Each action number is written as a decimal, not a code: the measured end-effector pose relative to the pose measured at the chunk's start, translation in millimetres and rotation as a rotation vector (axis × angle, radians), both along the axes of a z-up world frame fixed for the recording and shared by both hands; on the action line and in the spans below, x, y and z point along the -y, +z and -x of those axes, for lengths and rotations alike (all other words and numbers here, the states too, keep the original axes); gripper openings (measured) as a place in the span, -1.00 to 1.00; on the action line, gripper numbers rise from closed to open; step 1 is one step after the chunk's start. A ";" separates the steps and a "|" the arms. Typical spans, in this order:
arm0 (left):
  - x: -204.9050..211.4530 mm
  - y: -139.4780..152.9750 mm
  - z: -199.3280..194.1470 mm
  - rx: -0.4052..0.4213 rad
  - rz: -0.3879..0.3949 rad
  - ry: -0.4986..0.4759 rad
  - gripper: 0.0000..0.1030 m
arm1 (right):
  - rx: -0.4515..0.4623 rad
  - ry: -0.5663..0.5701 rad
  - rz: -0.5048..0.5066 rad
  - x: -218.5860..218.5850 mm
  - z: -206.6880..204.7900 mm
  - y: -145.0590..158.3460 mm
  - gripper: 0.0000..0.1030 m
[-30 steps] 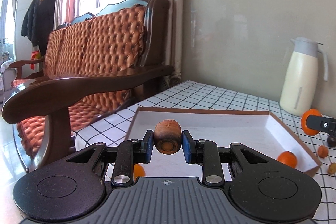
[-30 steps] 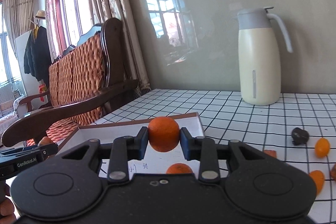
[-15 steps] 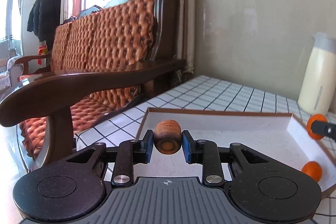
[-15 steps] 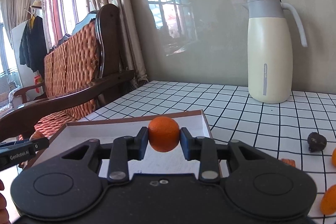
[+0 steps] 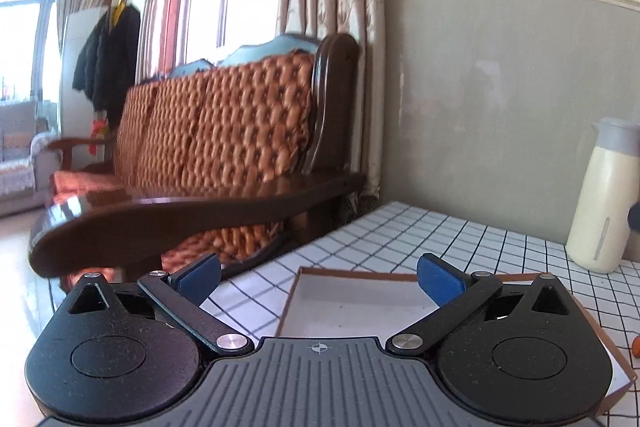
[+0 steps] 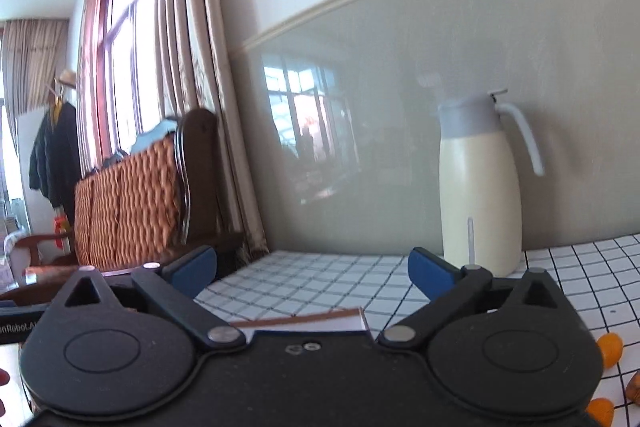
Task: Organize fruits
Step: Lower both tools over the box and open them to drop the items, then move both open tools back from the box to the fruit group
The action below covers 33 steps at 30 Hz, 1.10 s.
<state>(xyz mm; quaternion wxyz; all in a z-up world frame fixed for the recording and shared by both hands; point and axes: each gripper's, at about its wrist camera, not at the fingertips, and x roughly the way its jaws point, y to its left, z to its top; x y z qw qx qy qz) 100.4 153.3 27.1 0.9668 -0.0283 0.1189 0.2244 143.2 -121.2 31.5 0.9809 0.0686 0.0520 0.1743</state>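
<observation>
My left gripper [image 5: 319, 285] has its jaws opening wide, with nothing between the blue pads [image 5: 438, 285]. It hangs over the near end of the shallow white box with a brown rim [image 5: 360, 301]. My right gripper [image 6: 312, 273] is opening too and holds nothing. Only the box's far corner [image 6: 352, 319] shows past its body. Small orange fruits [image 6: 610, 349] and a brown one [image 6: 634, 387] lie on the checked tablecloth at the right edge. An orange bit [image 5: 636, 345] shows right of the box. The released fruits are hidden.
A cream jug with a grey lid [image 6: 478, 195] stands at the back by the grey wall [image 6: 380, 147]. A wooden sofa with an orange cushion [image 5: 224, 131] is left of the table [image 5: 420, 239]. Part of the other gripper [image 6: 16, 325] shows at the left edge.
Both grippers opened and let go of their fruit, the left a brown one, the right an orange one. Both views tilted upward, so less of the box shows.
</observation>
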 end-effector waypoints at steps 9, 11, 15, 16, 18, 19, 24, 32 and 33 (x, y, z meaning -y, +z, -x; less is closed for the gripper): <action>17.8 -3.5 11.6 -0.030 -0.066 -0.044 1.00 | -0.080 -0.014 -0.090 23.5 -7.6 -5.0 0.88; 25.1 -7.1 12.7 -0.045 -0.070 -0.061 1.00 | -0.118 -0.020 -0.110 30.3 -8.1 -9.3 0.88; 42.8 -11.9 13.8 -0.080 -0.079 -0.110 1.00 | -0.160 -0.050 -0.088 43.5 -6.1 -15.6 0.88; 47.6 -13.3 13.9 -0.083 -0.082 -0.119 1.00 | -0.170 -0.051 -0.077 46.1 -5.2 -16.5 0.88; 56.5 -15.3 12.9 -0.100 -0.083 -0.147 1.00 | -0.196 -0.050 -0.061 52.4 -3.2 -17.7 0.88; 61.4 -16.3 12.4 -0.113 -0.081 -0.164 1.00 | -0.209 -0.054 -0.057 56.4 -0.6 -18.5 0.88; 90.2 -23.1 14.4 -0.160 -0.050 -0.239 1.00 | -0.271 -0.057 -0.051 83.3 10.8 -19.1 0.88; 145.6 -27.9 14.2 -0.148 -0.052 -0.373 1.00 | -0.293 -0.123 -0.020 127.9 32.7 -19.0 0.83; 151.6 -28.5 14.1 -0.150 -0.048 -0.390 1.00 | -0.297 -0.132 -0.011 131.6 35.3 -20.1 0.83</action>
